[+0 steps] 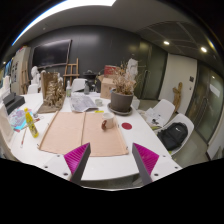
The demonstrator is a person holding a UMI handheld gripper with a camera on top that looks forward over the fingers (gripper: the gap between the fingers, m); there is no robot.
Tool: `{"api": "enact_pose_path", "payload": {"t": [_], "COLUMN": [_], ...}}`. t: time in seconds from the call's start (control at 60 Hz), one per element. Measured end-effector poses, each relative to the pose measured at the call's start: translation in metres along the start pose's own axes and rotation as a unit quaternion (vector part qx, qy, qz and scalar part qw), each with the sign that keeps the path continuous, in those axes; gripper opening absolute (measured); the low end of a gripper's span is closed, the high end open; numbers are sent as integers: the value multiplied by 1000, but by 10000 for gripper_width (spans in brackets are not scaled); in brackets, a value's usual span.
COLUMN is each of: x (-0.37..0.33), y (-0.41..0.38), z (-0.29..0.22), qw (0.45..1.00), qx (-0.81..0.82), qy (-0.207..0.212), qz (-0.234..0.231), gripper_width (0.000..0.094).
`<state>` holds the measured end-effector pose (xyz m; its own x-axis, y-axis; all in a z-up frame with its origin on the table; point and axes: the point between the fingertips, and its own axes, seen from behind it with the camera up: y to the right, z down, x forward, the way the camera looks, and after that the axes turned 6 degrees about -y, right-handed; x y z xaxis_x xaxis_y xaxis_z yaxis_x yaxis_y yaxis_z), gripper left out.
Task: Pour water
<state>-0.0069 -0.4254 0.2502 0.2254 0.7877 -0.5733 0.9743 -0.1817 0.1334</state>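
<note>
The gripper [110, 162] hangs with fingers spread wide and empty above the white table's [150, 135] near edge. A small bottle [106, 123] stands on the tan mat [85, 132], beyond them.

Magenta pads [78, 157] are showing on the gripper [112, 163] fingers; a tan mat [85, 131] is lying on the white table [150, 137], beside a yellow bottle [32, 124] and a small red disc [126, 126].

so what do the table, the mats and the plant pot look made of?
Table: smooth white top, probably laminate. Mats: flat, matte tan, maybe cork or thin wood. Plant pot: dark and dull, plastic or ceramic, can't tell. The open claw hovers over the table's near edge.
</note>
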Motion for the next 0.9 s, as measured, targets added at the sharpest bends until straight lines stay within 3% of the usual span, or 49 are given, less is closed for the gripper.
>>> {"api": "enact_pose_path", "payload": {"t": [0.133,0.6,0.9], "x": [-2,0,90], "y": [-29,-340,-496], "z": [3,31,8], "qw": [1000,994,992], "qx": [-15,-40,-32], "qy": [-1,-25,9], "qz": [-10,-99,-119], "gripper_width": [862,862,860]}}
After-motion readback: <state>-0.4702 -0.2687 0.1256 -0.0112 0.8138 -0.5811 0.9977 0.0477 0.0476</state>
